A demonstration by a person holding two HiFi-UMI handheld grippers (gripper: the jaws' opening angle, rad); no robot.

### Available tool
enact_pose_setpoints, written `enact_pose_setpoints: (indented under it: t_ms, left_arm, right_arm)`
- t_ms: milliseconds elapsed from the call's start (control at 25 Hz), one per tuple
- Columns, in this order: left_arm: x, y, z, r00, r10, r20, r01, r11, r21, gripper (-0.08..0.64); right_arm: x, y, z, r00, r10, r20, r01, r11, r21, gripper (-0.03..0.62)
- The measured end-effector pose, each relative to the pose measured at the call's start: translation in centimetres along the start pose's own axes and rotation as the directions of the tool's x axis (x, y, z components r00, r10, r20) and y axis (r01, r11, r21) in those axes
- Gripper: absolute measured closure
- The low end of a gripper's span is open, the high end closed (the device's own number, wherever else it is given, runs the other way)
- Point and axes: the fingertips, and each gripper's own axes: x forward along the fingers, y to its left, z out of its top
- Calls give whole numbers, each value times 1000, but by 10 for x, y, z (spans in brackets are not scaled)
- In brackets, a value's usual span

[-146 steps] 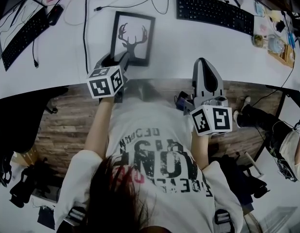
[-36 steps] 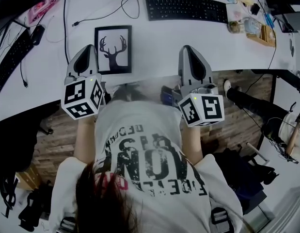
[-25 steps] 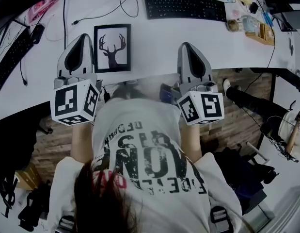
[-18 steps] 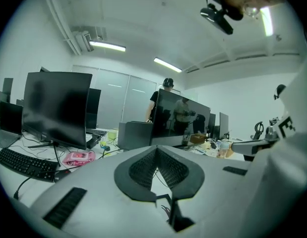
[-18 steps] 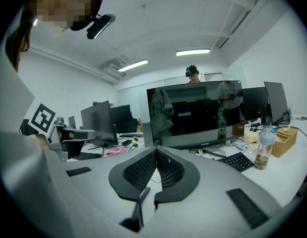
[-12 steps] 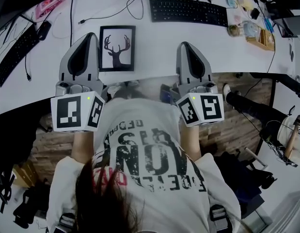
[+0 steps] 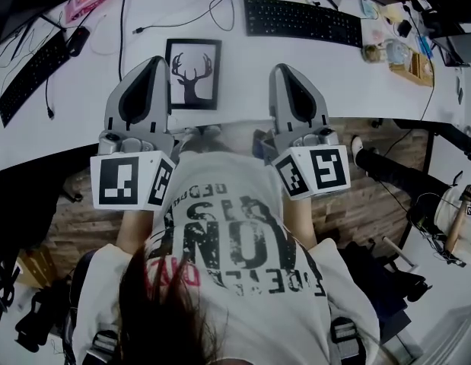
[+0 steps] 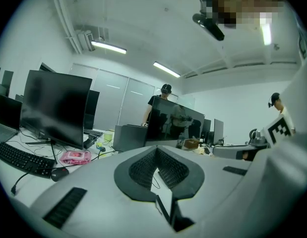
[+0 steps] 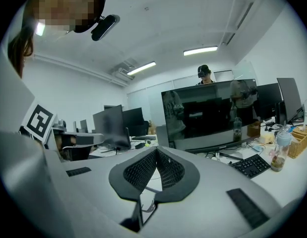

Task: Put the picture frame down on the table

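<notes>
Both grippers are pressed together and pinch nothing. The left gripper (image 7: pixel 154 61) and right gripper (image 7: pixel 284 69) hang over the near edge of the table (image 7: pixel 243 63), pointing to the far side. The frame (image 7: pixel 193 74) lies flat on the table between them, just right of the left gripper. Seconds ago the left gripper sat at the frame's near left corner; it has since let go and lifted clear. The task looks done, with only pulling back left.
</notes>
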Motion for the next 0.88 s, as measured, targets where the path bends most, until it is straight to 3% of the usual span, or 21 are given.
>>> enact_pose_setpoints:
  t_ms: [480,880]
  left_arm:
    - [7,3,-2,1000,-13,-8,13,1000,-15,558]
    - [16,2,-5,999,-31,-17,30,999,-29,558]
  right_arm:
    - [16,20,5,998,56,-10,-56,998,-5,591]
    - [23,12,4,999,45,-16,-45,999,-11,591]
